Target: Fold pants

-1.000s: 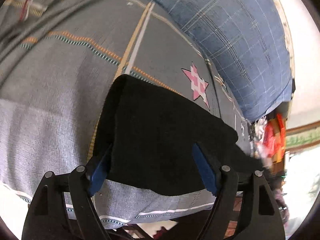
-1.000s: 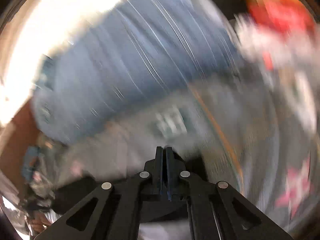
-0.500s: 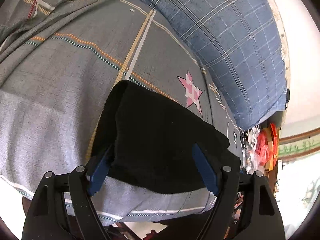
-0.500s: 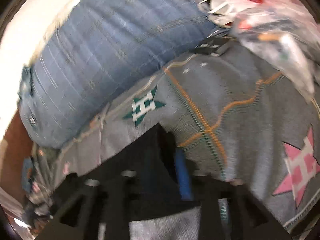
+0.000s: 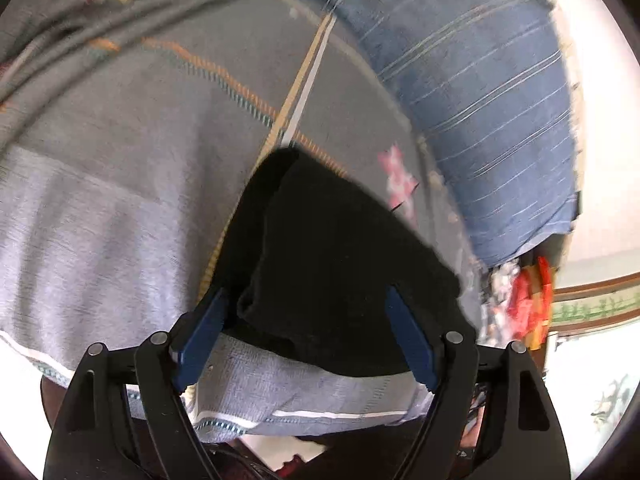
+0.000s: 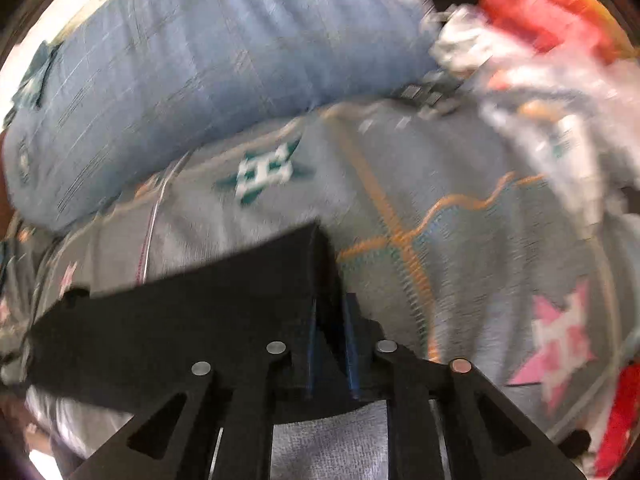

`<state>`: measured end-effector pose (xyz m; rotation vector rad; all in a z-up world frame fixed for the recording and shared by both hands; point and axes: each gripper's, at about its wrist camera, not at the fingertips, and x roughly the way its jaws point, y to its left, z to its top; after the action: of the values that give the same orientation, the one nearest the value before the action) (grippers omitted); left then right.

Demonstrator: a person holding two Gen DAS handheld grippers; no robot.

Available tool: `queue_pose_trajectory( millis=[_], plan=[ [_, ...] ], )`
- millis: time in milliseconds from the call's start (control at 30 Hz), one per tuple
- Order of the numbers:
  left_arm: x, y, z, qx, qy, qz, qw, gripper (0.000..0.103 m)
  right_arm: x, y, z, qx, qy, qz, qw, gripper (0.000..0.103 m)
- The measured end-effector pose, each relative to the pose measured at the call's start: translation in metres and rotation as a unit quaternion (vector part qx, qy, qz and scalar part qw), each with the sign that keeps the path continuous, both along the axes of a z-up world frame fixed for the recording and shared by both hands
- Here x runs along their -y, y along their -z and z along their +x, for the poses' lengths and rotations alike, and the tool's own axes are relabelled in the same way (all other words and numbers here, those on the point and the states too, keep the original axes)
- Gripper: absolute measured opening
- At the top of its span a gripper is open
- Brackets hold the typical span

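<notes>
The black pants lie folded on a grey patterned bedspread. My left gripper is open, its blue pads on either side of the near edge of the folded pants, holding nothing. In the right wrist view the pants stretch to the left as a flat black band. My right gripper has its jaws nearly closed on the right corner of the pants, with black cloth between the pads.
A blue checked pillow lies at the far side of the bed, also in the right wrist view. Red and white bags sit at the right. The bed's near edge is just under my left gripper.
The right gripper has swung down to the pants' right corner and now pinches the cloth. The left gripper stays open over the pants and has shifted slightly.
</notes>
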<state>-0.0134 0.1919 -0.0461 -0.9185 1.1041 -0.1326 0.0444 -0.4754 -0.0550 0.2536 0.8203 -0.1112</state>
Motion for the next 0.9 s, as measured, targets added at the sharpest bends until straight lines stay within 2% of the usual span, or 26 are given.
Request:
queue_pose_trajectory(
  millis=[100,133,233,267,333,400,467,533,567,600,633,667,733,800,833,900],
  plan=[
    [-0.017,-0.016,-0.004,0.034,-0.008,-0.007,0.9994,0.080,-0.021,-0.034,-0.006,0.060,-0.026,0.030,0.997,0.016],
    [-0.020,-0.018,-0.001,0.033,-0.005,-0.002,0.9994,0.080,-0.033,-0.040,-0.005,0.069,-0.049,0.041,0.996,0.020],
    [-0.014,-0.012,0.014,0.024,0.013,0.006,0.9996,0.080,-0.090,-0.045,0.015,0.062,-0.147,0.101,0.982,0.033],
    [-0.010,-0.008,0.019,0.017,0.020,0.008,0.9996,0.080,-0.116,-0.040,0.024,0.050,-0.182,0.126,0.974,0.033],
    [-0.001,0.001,0.030,0.000,0.035,0.008,0.9993,0.080,-0.166,-0.028,0.041,0.023,-0.232,0.146,0.961,0.033],
    [0.006,0.008,0.037,-0.008,0.044,0.003,0.9990,0.080,-0.201,-0.020,0.052,0.007,-0.261,0.137,0.955,0.033],
    [0.009,0.009,0.040,-0.010,0.046,0.003,0.9989,0.080,-0.239,-0.007,0.065,-0.014,-0.288,0.107,0.952,0.033],
    [0.009,0.010,0.043,-0.011,0.046,0.003,0.9989,0.080,-0.258,0.003,0.077,-0.034,-0.306,0.082,0.948,0.033],
    [0.009,0.010,0.044,-0.011,0.046,0.001,0.9989,0.080,-0.269,0.009,0.081,-0.041,-0.315,0.057,0.946,0.028],
    [0.009,0.009,0.044,-0.010,0.047,-0.002,0.9988,0.077,-0.275,0.012,0.081,-0.042,-0.326,0.034,0.944,0.009],
    [0.011,0.006,0.044,-0.006,0.048,-0.005,0.9988,0.070,-0.283,0.011,0.079,-0.038,-0.335,0.007,0.942,0.009],
    [0.011,-0.001,0.042,0.007,0.047,0.000,0.9989,0.067,-0.287,0.002,0.074,-0.017,-0.339,-0.007,0.941,0.009],
    [0.015,-0.007,0.042,0.016,0.050,0.016,0.9985,0.065,-0.284,-0.007,0.071,0.013,-0.336,-0.012,0.942,0.008],
    [0.020,-0.001,0.050,0.002,0.055,0.029,0.9981,0.065,-0.282,0.007,0.081,-0.018,-0.330,-0.036,0.943,0.008],
    [0.021,0.006,0.053,-0.019,0.055,0.033,0.9978,0.063,-0.282,0.018,0.085,-0.035,-0.324,-0.044,0.944,0.010],
    [0.017,0.007,0.049,-0.025,0.050,0.020,0.9982,0.059,-0.278,0.012,0.080,-0.019,-0.311,-0.029,0.950,0.013]
  ],
)
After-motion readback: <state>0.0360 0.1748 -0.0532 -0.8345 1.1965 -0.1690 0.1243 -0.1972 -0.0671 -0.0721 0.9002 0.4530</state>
